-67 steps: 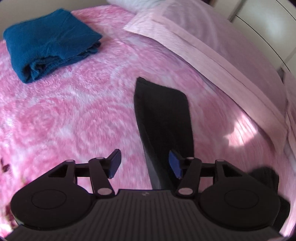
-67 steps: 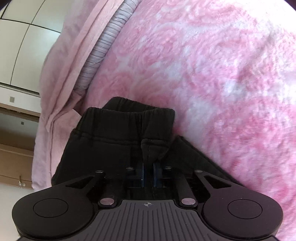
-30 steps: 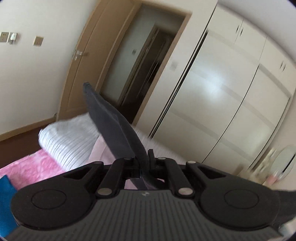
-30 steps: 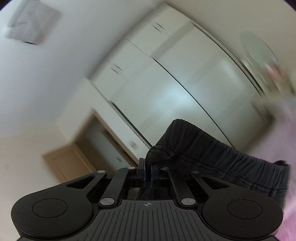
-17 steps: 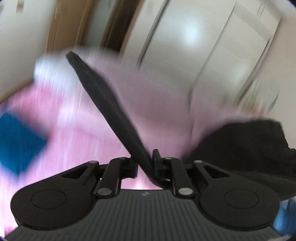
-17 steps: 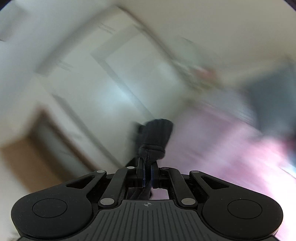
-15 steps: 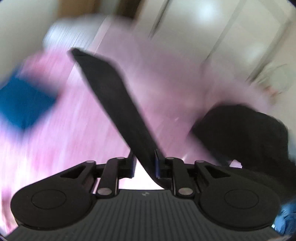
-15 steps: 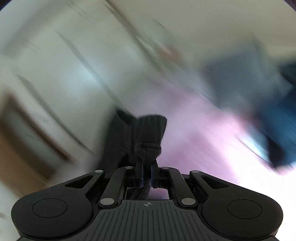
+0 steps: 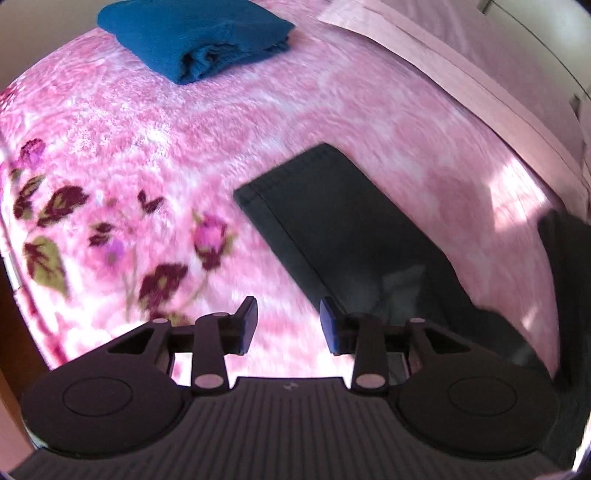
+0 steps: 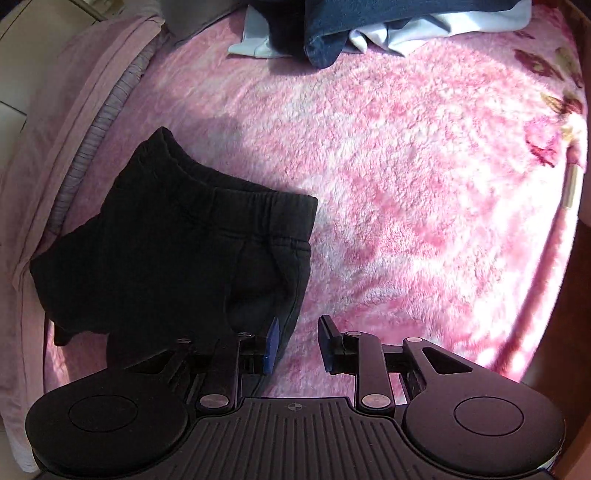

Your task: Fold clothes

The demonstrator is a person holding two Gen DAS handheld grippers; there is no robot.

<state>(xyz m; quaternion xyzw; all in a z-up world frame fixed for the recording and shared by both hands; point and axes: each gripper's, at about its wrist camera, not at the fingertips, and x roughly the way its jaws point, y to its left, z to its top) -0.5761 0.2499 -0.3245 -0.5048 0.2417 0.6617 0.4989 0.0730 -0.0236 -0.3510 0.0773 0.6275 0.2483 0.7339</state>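
The black trousers (image 9: 354, 236) lie flat on the pink blanket (image 9: 147, 122), below the folded blue garment (image 9: 195, 33). Both the left gripper (image 9: 288, 325) and right gripper (image 10: 297, 345) are opening, nothing between their pads. The laying-out step looks finished; next likely calls for regrasping the waistband (image 10: 236, 199) to fold it over the legs.

A fluffy pink blanket (image 9: 332, 107) with dark rose and leaf patterns covers the bed. A pale pink pillow (image 9: 480, 74) lies along its far edge, and under it in the right wrist view shows a ribbed grey-lilac layer (image 10: 99, 118). White cupboard doors (image 9: 554, 33) stand beyond the pillow.
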